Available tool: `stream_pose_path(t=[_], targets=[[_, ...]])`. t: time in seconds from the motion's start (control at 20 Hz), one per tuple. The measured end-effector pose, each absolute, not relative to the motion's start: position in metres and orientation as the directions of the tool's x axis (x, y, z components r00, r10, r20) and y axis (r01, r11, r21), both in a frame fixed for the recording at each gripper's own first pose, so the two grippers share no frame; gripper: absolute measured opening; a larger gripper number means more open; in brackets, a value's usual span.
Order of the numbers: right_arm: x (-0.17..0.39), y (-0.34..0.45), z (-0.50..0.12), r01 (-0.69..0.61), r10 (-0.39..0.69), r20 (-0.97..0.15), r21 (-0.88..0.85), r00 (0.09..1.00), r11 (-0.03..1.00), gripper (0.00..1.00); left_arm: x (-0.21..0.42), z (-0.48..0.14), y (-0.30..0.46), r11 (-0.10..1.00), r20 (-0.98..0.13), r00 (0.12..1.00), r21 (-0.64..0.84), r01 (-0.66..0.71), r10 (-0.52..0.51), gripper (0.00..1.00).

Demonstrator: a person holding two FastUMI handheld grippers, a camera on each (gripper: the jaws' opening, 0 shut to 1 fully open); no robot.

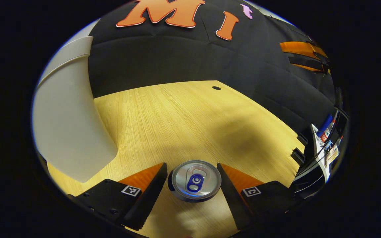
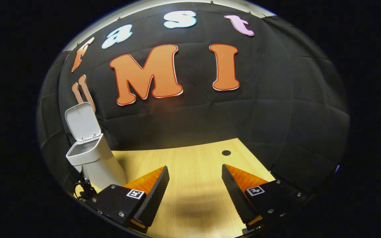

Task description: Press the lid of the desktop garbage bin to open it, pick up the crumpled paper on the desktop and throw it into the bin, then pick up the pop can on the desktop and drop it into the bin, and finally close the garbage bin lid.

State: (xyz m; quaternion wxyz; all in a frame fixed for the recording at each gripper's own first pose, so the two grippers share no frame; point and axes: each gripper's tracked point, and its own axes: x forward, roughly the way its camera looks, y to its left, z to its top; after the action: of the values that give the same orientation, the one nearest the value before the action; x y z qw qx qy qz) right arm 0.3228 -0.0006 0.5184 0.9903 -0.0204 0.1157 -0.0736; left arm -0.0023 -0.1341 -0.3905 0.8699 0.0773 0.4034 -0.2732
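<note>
one pop can [image 1: 196, 180] stands upright between the left tool [image 1: 192, 185]'s spread fingers, not yet clamped. likely light, smooth, easily dented: grip mid-wall gently. right tool [image 2: 195, 188] hangs apart, empty; bin [image 2: 94, 155] lid up.

Left tongs [image 1: 193, 191] and right tongs [image 2: 195, 191] both spread wide.

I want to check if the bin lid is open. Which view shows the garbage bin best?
The right gripper view: the whole garbage bin stands there with its lid raised. The left gripper view gives just part of the bin's side wall, close up.
</note>
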Motion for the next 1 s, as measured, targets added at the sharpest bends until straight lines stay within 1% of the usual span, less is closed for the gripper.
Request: stream_pose_path(t=[0.1,0.25,0.3,0.5,0.7,1.0], targets=[[0.321,-0.003,0.521,0.167,-0.181,-0.202,-0.082,0.963,0.983,0.95,-0.002,-0.395,-0.135,0.837,-0.746,0.519,-0.092,0.539,-0.417,0.95],[0.318,-0.001,0.519,0.174,-0.189,-0.204,-0.089,0.961,0.981,0.95,-0.003,-0.405,-0.135,0.841,-0.753,0.512,-0.102,0.531,-0.414,0.95],[0.318,0.0,0.518,0.173,-0.189,-0.209,-0.091,0.96,0.981,0.95,-0.001,-0.405,-0.133,0.839,-0.751,0.514,-0.096,0.536,-0.414,0.89],[0.315,0.003,0.519,0.17,-0.19,-0.213,-0.11,0.958,0.979,0.95,0.005,-0.397,-0.132,0.844,-0.735,0.53,-0.108,0.525,-0.423,0.84],[0.315,0.008,0.525,0.162,-0.181,-0.198,-0.108,0.963,0.981,0.95,0.01,-0.356,-0.128,0.846,-0.691,0.58,-0.085,0.527,-0.431,0.83],[0.323,0.024,0.531,0.146,-0.166,-0.16,-0.128,0.973,0.981,0.96,0.029,-0.256,-0.115,0.86,-0.584,0.694,-0.015,0.51,-0.421,0.82]])
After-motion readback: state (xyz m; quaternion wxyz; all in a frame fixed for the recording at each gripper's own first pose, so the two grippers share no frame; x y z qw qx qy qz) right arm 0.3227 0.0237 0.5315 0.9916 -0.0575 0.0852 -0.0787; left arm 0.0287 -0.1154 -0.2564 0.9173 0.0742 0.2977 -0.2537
